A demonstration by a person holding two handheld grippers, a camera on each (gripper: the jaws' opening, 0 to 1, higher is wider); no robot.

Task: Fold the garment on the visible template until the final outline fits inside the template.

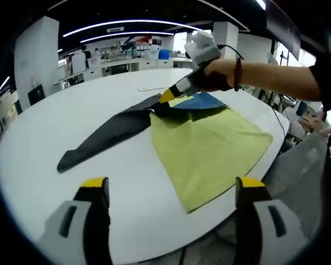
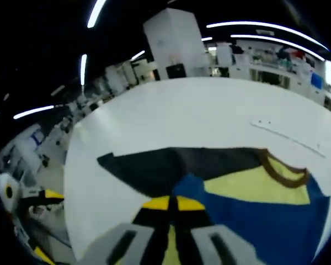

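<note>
Nearest to us in the left gripper view stand the two yellow-tipped jaws of the left hand-held gripper [image 1: 174, 190], spread wide apart with nothing between them, hovering over the near edge of the white bench [image 1: 55, 121].

Beyond them, toward 12 o'clock, lies the garment [image 1: 209, 146]. Its large yellow-green panel is spread flat on the bench, a blue part shows at its far end, and a long dark sleeve [image 1: 107, 135] stretches away toward 9 o'clock. In the right gripper view we see the same garment [image 2: 254, 190] with a brown neck trim at about 2 o'clock and the dark sleeve [image 2: 171, 165] running toward 9 o'clock.

We cannot make out any template outline on the bench in these pictures, so we cannot say how the garment sits against it. We judge that the folding is at an early stage: the sleeve is fully extended and the body lies open, so most folds are left to do.

The right hand-held gripper [image 1: 168, 96], held by a person's hand [image 1: 218, 74], has its yellow tips pressed together and appears to pinch the garment where the sleeve meets the body. In the right gripper view its tips [image 2: 172, 204] meet at the dark and blue cloth.
</note>
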